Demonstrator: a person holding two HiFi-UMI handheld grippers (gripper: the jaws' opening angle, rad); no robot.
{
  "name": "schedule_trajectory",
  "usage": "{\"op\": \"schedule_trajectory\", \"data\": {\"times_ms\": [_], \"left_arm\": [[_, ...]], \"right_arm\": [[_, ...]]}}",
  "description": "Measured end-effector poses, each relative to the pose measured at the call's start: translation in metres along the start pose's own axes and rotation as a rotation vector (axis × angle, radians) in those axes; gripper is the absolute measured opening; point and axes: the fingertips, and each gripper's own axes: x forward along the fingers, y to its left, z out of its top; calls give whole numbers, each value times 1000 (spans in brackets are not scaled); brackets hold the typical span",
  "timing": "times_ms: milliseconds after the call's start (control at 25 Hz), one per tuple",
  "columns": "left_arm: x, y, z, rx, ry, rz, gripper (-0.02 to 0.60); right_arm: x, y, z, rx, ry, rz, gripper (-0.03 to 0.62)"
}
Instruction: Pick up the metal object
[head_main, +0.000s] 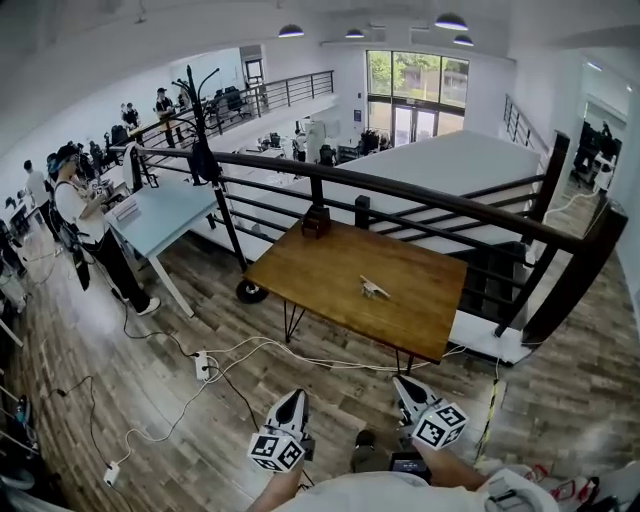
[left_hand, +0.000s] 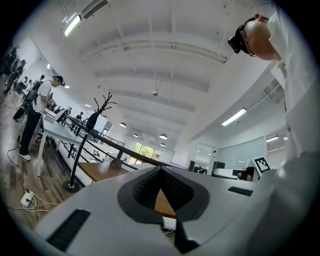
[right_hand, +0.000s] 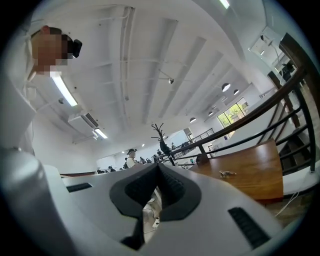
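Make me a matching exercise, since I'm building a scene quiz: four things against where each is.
1 metal object
2 dark box
3 power strip
4 left tool

A on the floor
B middle of the wooden table
C held low, short of the table, shut
D table's far edge, by the railing

Pairs: 1-B, 2-D, 3-A, 4-C.

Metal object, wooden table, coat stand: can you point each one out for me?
metal object (head_main: 375, 290), head view, its middle.
wooden table (head_main: 320, 270), head view, bare top.
coat stand (head_main: 199, 110), head view, upper pole.
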Motion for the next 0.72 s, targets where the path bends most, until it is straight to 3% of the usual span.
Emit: {"op": "schedule_trajectory", "data": {"times_ms": [400,720], "left_arm": [[117,44,25,33,29,-19,5],[200,84,34,13,35,13,5]], "right_arm": [[103,-73,30,50,-1,24,23],[181,-101,53,-74,17,160,23]]}}
